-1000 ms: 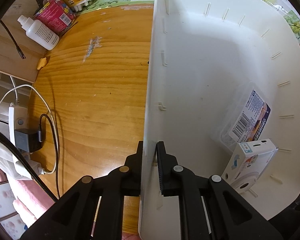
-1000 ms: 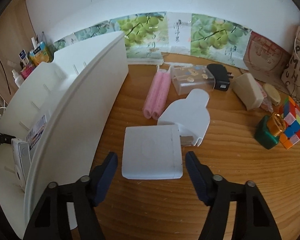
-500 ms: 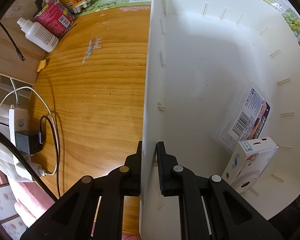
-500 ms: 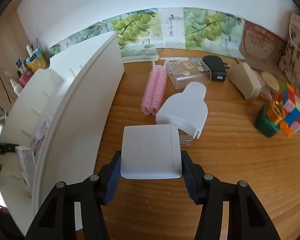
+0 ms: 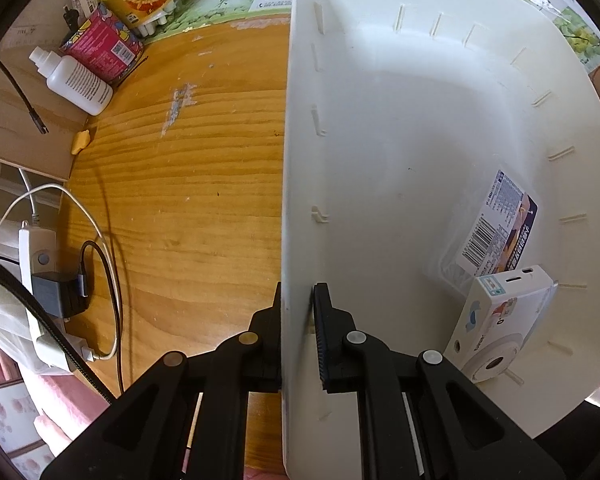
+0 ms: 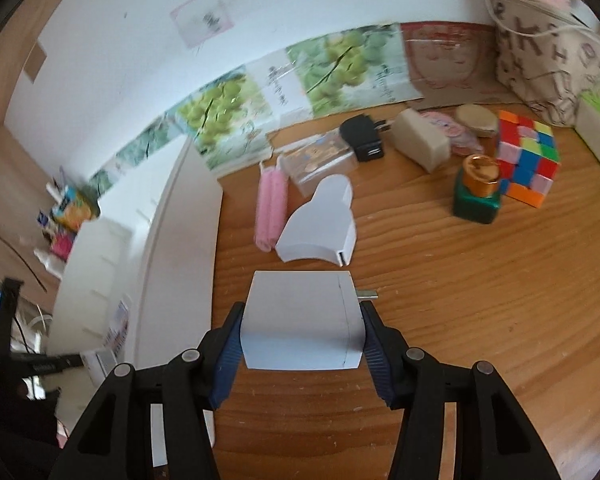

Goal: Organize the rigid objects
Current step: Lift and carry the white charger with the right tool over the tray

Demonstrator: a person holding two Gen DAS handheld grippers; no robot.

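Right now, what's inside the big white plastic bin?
The white plastic bin holds a clear plastic box with a barcode label and a white camera carton, both against its far wall. The near corner is hidden by the left gripper.

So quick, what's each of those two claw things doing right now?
Left gripper: shut on the wall of the white bin.
Right gripper: shut on the white charger block.
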